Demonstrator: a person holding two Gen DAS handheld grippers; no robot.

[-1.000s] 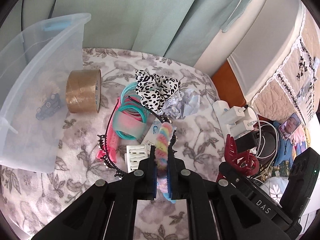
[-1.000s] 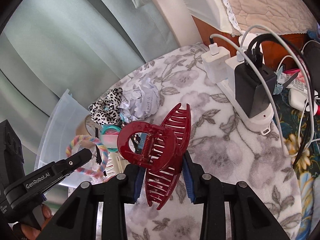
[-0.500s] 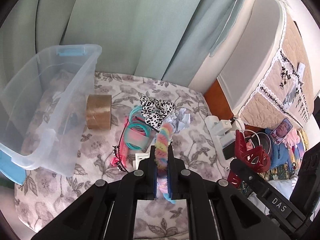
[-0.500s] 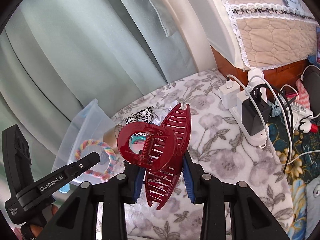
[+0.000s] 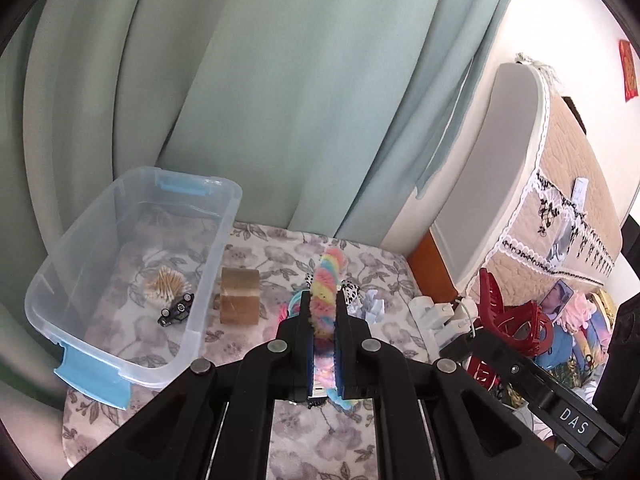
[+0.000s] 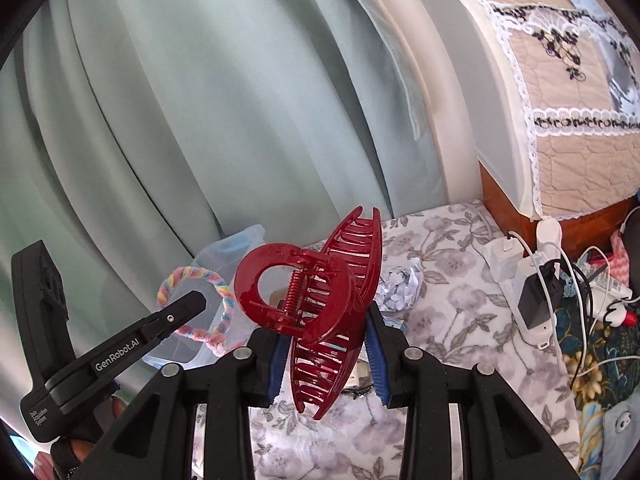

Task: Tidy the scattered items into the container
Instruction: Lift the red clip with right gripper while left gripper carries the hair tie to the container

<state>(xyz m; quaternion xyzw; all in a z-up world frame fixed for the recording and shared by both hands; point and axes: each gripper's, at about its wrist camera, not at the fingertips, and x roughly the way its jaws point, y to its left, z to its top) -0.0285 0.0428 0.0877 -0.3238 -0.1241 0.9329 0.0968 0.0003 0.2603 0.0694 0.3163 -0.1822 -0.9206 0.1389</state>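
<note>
My left gripper [image 5: 324,312] is shut on a fluffy rainbow hair tie [image 5: 328,284], held high above the floral cloth [image 5: 256,340]. The same hair tie [image 6: 192,304] hangs as a loop from the left gripper [image 6: 188,304] in the right wrist view. My right gripper [image 6: 326,328] is shut on a big dark-red claw clip [image 6: 320,304]; that claw clip [image 5: 508,320] shows at the right of the left wrist view. The clear plastic bin [image 5: 132,280] with blue latches stands at the left, holding a bundle of toothpicks [image 5: 164,282] and a small dark toy car [image 5: 176,310].
A brown tape roll [image 5: 239,296] stands beside the bin's right wall. A leopard-print scrunchie [image 5: 352,290], crumpled paper [image 5: 374,306] and teal rings lie behind my left fingers. A white power strip [image 6: 528,280] with chargers and cables sits at the right. Green curtains [image 5: 260,100] hang behind.
Both grippers have risen well above the cloth with their items still gripped. The bin's inside and its contents have come into view, and the scattered pile has shrunk below.
</note>
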